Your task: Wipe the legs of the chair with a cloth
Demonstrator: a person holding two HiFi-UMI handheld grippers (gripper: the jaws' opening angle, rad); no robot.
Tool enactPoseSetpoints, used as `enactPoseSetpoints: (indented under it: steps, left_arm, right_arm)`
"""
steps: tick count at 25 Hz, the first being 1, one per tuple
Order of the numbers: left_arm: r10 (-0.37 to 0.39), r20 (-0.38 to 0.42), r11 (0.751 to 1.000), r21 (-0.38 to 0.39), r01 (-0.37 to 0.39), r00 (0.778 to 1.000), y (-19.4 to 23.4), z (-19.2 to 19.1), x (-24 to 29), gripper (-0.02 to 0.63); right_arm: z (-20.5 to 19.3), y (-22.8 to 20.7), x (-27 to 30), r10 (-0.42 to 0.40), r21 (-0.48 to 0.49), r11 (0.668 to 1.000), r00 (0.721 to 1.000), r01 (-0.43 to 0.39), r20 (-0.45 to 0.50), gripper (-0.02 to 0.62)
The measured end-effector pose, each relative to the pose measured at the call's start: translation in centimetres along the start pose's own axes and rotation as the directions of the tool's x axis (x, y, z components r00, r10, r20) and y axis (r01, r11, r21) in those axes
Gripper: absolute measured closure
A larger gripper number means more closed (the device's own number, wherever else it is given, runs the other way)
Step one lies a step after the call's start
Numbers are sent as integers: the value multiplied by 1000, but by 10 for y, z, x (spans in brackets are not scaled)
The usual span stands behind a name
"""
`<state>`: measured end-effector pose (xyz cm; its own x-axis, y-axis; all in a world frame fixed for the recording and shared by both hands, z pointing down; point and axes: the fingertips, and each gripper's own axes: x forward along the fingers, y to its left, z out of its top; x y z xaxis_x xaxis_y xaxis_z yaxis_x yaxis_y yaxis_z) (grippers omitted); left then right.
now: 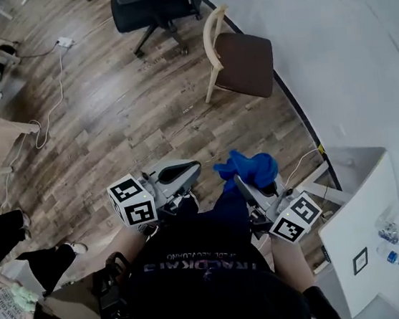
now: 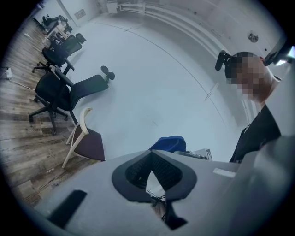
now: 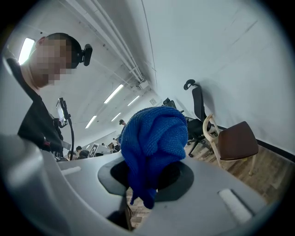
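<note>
- The wooden floor [image 1: 107, 116] lies open between me and the work, with a cable running across it at about 10 o'clock, so I judge the approach free if I keep right of that.
- A black office chair [image 1: 152, 6] stands at 12 o'clock, just beside my target. I want to stay off its wheeled base.
- The chair [image 1: 241, 60], cream frame with a brown seat, sits at 1 o'clock against the wall, well apart from both grippers. Nothing has been wiped yet.
- Its near front leg [image 1: 211, 81] slants toward me. I would start there, at the top, and stroke downward.
- The left gripper [image 1: 179, 172] has its jaws brought together at the tips with nothing in them. I would use it to steady the backrest.
- The right gripper [image 3: 147, 177] is clamped on the cloth.
- The blue cloth [image 3: 154, 138] is bunched above the jaws. I would press that loose bulge against the leg, never the jaw tips.
</note>
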<state>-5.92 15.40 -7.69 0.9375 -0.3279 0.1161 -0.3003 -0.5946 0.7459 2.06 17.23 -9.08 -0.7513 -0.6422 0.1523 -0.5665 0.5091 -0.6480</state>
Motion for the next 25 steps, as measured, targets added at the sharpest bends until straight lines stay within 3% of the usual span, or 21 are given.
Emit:
enactPoseSetpoints:
  steps: [8, 14, 25]
  left_arm:
    - [89, 64, 996, -19, -88, 994, 26, 4, 56, 606]
    - [173, 107, 985, -36, -170, 979, 69, -8, 102, 606]
    - [236, 104, 971, 16, -239, 966, 143, -40, 133, 606]
  right_arm:
    - [27, -72, 2, 42, 9, 999, 997, -42, -67, 503]
    - [30, -143, 14, 88, 34, 996, 984, -84, -155, 503]
    - [1, -236, 65, 126, 60, 992, 953, -114, -276, 503]
